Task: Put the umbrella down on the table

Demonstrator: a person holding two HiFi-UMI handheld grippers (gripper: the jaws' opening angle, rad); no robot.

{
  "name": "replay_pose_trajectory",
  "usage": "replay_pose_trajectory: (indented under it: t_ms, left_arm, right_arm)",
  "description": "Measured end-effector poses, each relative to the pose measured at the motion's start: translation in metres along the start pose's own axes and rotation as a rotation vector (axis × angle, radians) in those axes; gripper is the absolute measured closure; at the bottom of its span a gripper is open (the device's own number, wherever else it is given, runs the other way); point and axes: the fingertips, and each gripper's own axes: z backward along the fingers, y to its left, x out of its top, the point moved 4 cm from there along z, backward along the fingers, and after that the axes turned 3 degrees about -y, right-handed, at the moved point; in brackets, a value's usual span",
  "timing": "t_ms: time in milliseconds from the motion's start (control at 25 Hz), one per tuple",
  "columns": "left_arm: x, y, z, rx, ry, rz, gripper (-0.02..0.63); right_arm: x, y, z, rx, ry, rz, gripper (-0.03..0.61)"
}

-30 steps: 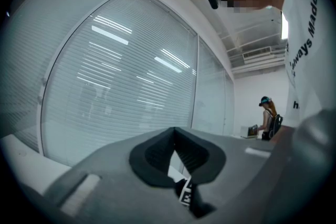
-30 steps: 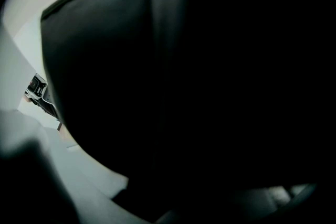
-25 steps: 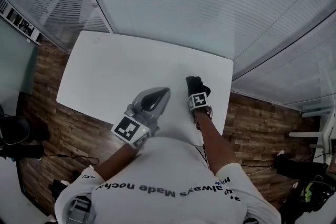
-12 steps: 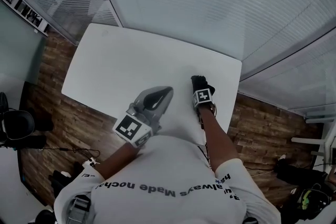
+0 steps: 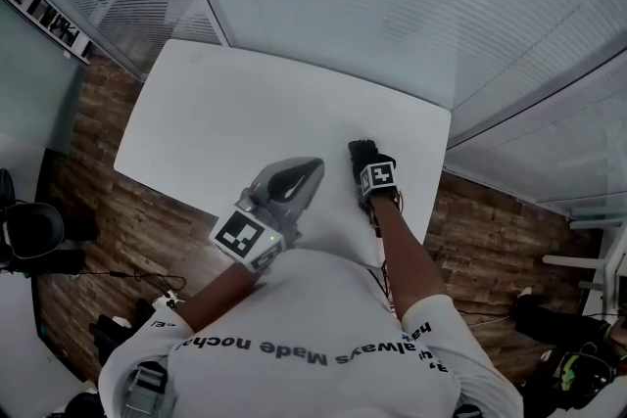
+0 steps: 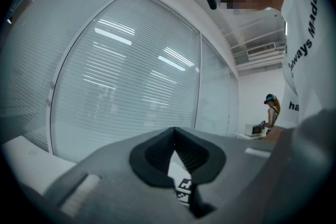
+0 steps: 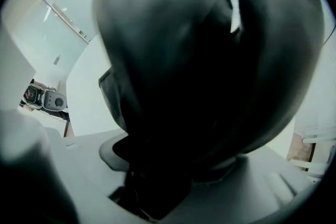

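Our right gripper (image 5: 365,163) is clamped on the black folded umbrella (image 5: 361,151). The umbrella juts toward 12 o'clock over the white table (image 5: 245,113), near the table's 3 o'clock edge. Our left gripper (image 5: 290,181) hangs at 9 o'clock of it, jaws together and empty, so we judge lowering falls to the right.

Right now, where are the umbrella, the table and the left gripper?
umbrella (image 7: 184,60): right gripper view, its dark folded bulk.
table (image 5: 235,113): head view, bare white top.
left gripper (image 6: 175,131): left gripper view, where its tips meet.
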Motion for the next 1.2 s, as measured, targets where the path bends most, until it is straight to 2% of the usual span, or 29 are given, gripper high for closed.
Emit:
replay_pose_trajectory:
  t_ms: [280,560,920,1040,1200]
  left_arm:
    - [-0.002,-0.007,-0.004,-0.018,0.000,0.002,0.611]
    - [-0.001,-0.012,-0.008,-0.043,0.001,0.010,0.611]
    - [-0.006,-0.015,-0.018,-0.060,0.000,0.018,0.611]
    - [-0.004,-0.015,-0.021,-0.064,0.001,0.017,0.611]
    - [-0.003,-0.014,-0.024,-0.063,-0.004,0.015,0.611]
  right_arm:
    - [-0.005,0.002,0.009,-0.002,-0.050,0.019,0.301]
    - [0.004,0.008,0.055,-0.007,-0.199,0.068,0.347]
    - [0.022,0.004,0.144,0.050,-0.496,0.038,0.383]
    - [0.030,0.014,0.187,0.073,-0.624,0.072,0.396]
    - [0.036,0.039,0.254,0.073,-0.809,0.166,0.416]
